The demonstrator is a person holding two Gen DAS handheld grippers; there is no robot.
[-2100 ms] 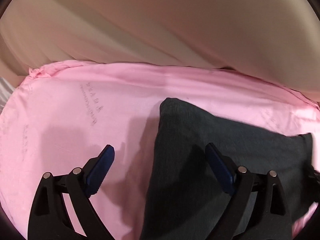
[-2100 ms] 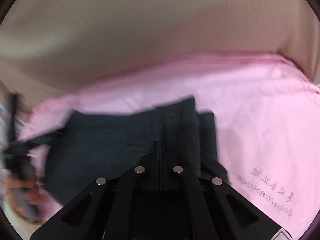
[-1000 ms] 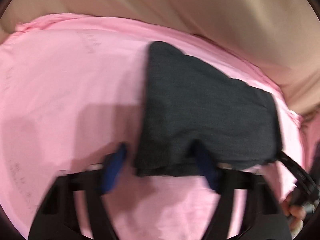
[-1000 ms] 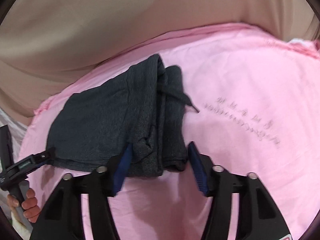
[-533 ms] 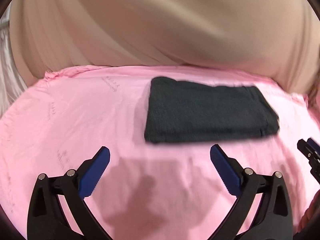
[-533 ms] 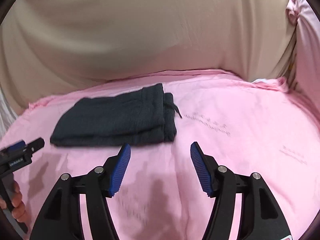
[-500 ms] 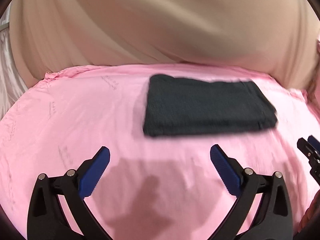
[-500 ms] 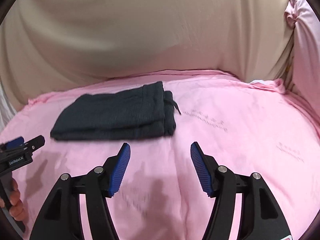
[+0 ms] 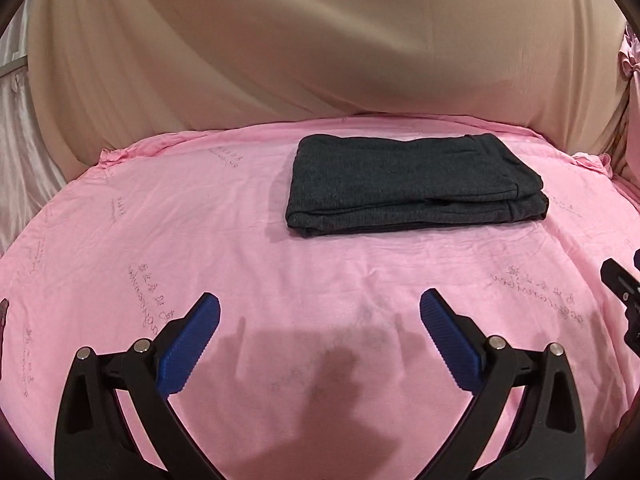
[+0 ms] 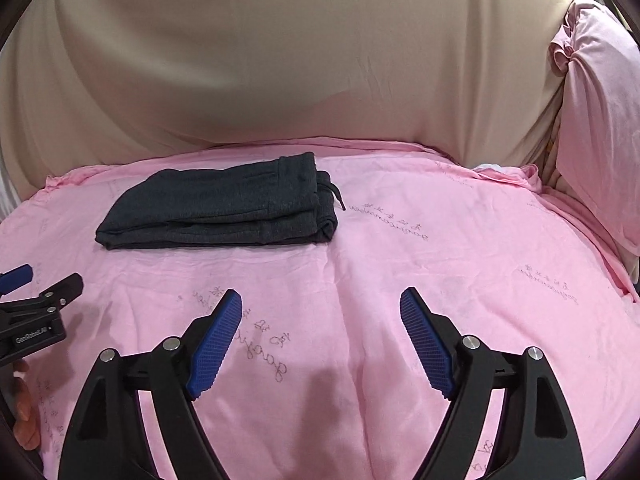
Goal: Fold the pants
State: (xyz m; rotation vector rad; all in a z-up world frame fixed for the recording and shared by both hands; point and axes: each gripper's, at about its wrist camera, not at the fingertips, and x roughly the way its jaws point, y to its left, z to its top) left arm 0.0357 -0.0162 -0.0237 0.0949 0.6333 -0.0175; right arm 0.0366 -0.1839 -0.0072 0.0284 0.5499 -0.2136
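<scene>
Folded pants on pink sheet; left gripper, labelled "GenRobot.AI", and right gripper both spread apart

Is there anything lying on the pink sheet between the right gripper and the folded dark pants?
Nothing visible. Only bare pink bedsheet lies between the open right gripper and the folded dark grey pants. The left gripper sits off to the side.

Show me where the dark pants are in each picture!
Left wrist view: the folded pants lie upper middle, a bit right, on the pink sheet.
Right wrist view: the pants lie upper left on the sheet.
Shared landmark: the beige curtain hanging behind the sheet.
</scene>
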